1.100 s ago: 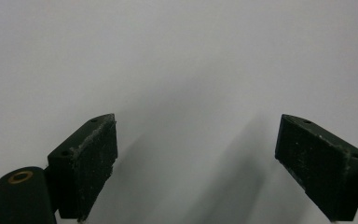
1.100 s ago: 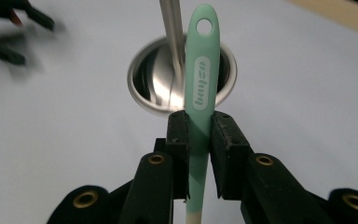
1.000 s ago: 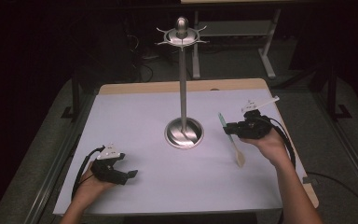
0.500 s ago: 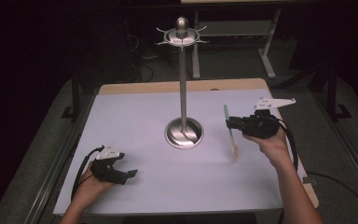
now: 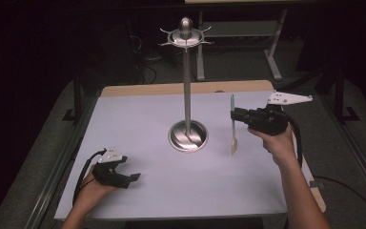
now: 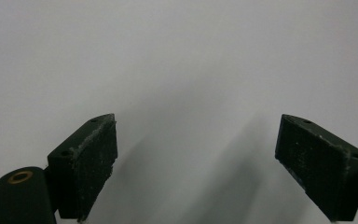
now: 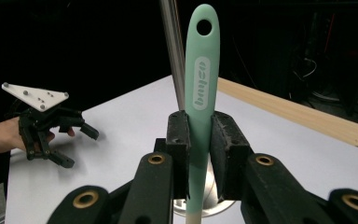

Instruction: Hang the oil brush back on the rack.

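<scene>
My left gripper rests on the white worktop, jaws wide apart with nothing between them. Mid-worktop stands a metal stand. Just right of it, my right gripper is clamped on a mint spatula, upright, with embossed lettering I can't read. The room's dark.

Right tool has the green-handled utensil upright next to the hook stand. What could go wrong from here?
1. The right tool clamps the utensil on its smooth handle, well below the hanging hole; it might pivot or slip in the pads.
2. The stand's pole is close beside the utensil, so a swing could knock the stand.
3. The hooks at the stand's top are small and high above; threading the hole may miss.
</scene>
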